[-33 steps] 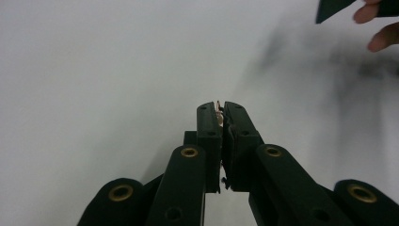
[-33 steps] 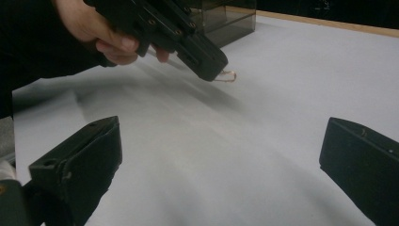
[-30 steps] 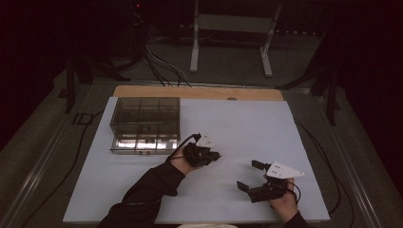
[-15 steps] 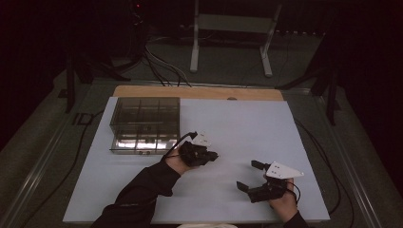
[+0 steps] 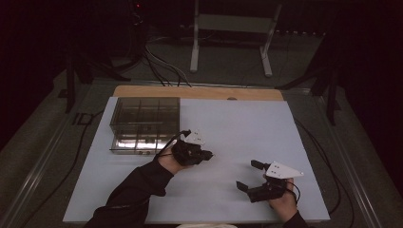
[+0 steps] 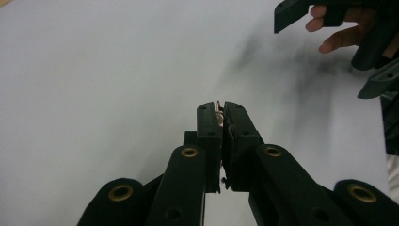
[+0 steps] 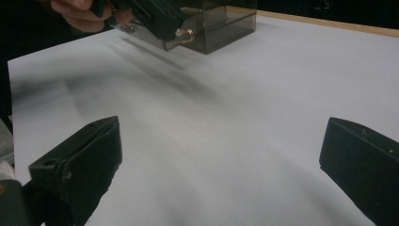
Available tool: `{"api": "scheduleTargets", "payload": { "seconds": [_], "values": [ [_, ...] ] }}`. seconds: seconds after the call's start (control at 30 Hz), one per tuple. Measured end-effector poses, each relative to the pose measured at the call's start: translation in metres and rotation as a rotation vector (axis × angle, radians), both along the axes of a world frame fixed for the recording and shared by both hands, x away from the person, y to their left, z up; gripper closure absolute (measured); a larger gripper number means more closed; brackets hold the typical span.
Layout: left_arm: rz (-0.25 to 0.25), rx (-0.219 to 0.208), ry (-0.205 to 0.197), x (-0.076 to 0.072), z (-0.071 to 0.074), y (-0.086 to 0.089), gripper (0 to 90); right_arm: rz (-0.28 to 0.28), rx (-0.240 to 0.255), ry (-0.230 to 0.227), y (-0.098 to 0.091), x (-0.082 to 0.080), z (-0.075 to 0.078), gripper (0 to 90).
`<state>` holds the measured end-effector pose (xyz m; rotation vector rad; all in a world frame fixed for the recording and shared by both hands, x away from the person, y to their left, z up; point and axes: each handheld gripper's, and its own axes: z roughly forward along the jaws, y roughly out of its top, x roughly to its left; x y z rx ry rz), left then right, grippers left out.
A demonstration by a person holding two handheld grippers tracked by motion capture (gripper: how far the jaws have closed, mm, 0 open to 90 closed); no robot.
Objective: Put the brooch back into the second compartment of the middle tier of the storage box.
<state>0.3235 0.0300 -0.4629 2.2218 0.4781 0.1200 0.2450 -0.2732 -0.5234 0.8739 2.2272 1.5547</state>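
The bench (image 5: 228, 142) is covered in plain white, with a strip of light wood along its far edge. On it stands a smoky grey see-through compartment box (image 5: 145, 124). Both the left gripper (image 5: 209, 154) and the right gripper (image 5: 247, 175) are black, each topped by a pale grey plate. A small brass-coloured piece (image 6: 219, 109) sits between the left gripper's black fingers (image 6: 209, 127), whose rivets are brass too.
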Motion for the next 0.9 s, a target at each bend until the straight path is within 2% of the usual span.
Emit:
{"api": "scheduleTargets", "payload": {
  "seconds": [0.37,0.9],
  "values": [
    [0.004,-0.006,-0.003,-0.001,0.01,0.01,87.7,0.0,-0.001,0.001,0.001,0.0,0.0,0.0],
    [0.046,-0.023,-0.003,0.0,0.023,0.034,87.7,0.001,-0.004,0.001,0.001,0.0,0.0,0.0]
  ]
}}
